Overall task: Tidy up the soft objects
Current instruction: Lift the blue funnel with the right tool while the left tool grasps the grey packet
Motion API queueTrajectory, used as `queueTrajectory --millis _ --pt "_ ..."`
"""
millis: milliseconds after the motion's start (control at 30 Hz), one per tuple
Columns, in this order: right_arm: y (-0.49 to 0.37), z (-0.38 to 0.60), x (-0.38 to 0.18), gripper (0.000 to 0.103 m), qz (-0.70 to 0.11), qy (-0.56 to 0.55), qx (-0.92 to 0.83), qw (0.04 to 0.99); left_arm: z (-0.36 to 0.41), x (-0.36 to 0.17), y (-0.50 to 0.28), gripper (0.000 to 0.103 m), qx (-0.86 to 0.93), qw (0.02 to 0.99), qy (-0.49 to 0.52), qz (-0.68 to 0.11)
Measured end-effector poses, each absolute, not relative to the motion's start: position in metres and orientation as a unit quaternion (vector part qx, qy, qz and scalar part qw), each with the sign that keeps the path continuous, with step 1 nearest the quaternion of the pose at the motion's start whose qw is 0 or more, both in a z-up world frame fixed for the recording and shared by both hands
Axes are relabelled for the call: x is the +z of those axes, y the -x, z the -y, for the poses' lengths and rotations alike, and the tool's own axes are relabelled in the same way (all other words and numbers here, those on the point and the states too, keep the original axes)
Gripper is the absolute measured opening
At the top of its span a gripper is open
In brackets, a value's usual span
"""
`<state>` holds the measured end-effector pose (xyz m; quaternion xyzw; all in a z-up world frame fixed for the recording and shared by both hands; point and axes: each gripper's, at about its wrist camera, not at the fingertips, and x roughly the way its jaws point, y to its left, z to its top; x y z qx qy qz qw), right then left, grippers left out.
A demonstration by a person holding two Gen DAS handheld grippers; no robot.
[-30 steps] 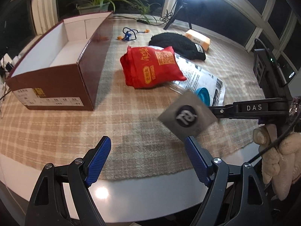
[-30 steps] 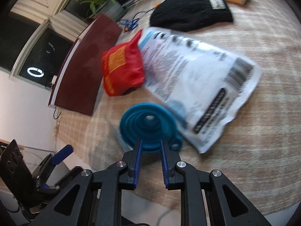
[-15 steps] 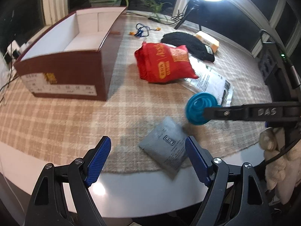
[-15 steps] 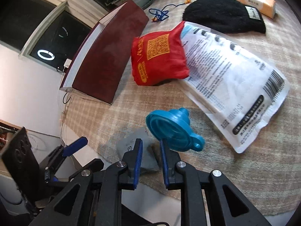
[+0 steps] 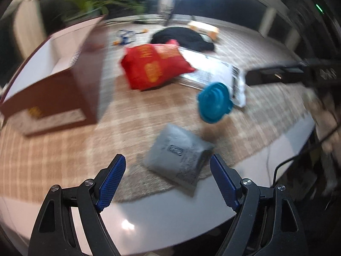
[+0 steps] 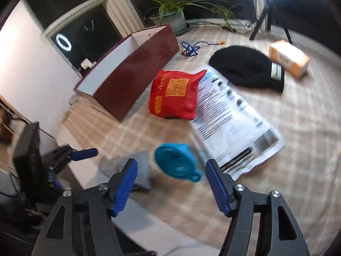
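Released from the right gripper (image 6: 171, 184), whose fingers have just been opening and now stand apart around nothing they press, the blue collapsible funnel (image 6: 175, 162) sits loose between and beyond them, blurred, seemingly just above or on the checked cloth (image 6: 298, 149) near the bench's near edge. A second ago those fingers were clamped on its rim.

Just beside the funnel lies the grey soft pouch (image 5: 178, 159), which a second ago hung at the right gripper's tip and now rests flat at the cloth's near edge, partly over the bare bench (image 5: 170, 217). The left gripper (image 5: 167, 181) hovers over it with fingers wide and empty.

Farther in, the red packet (image 6: 173, 95) leans on the white printed bag (image 6: 232, 121), with the black knit hat (image 6: 247, 70) and an orange carton (image 6: 288, 58) toward the far edge. The brown open box (image 6: 132, 70), at the left side of the cloth, looks empty in its visible part.

Judged from this, the sorting has barely begun: the pouch appears the left gripper's likely next pickup, the box its probable destination.
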<state>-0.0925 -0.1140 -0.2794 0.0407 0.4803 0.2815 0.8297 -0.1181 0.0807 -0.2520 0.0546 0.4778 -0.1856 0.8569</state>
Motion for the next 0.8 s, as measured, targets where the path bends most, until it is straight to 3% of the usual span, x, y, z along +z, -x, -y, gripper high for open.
queueTrajectory --millis 200,533,800 --pt "0.079 0.102 -0.296 0.063 -0.476 0.022 0.296 0.828 -0.07 -0.266 0.105 0.082 -0.219 0.843 -0.086 -0.483" --pt "0.071 0.101 -0.318 0.063 -0.483 0.022 0.295 0.824 -0.062 -0.282 0.096 0.082 -0.243 0.823 -0.151 -0.491" --pt "0.075 0.092 -0.323 0.063 -0.476 0.034 0.295 0.827 -0.057 -0.288 0.086 0.083 -0.256 0.82 -0.142 -0.492"
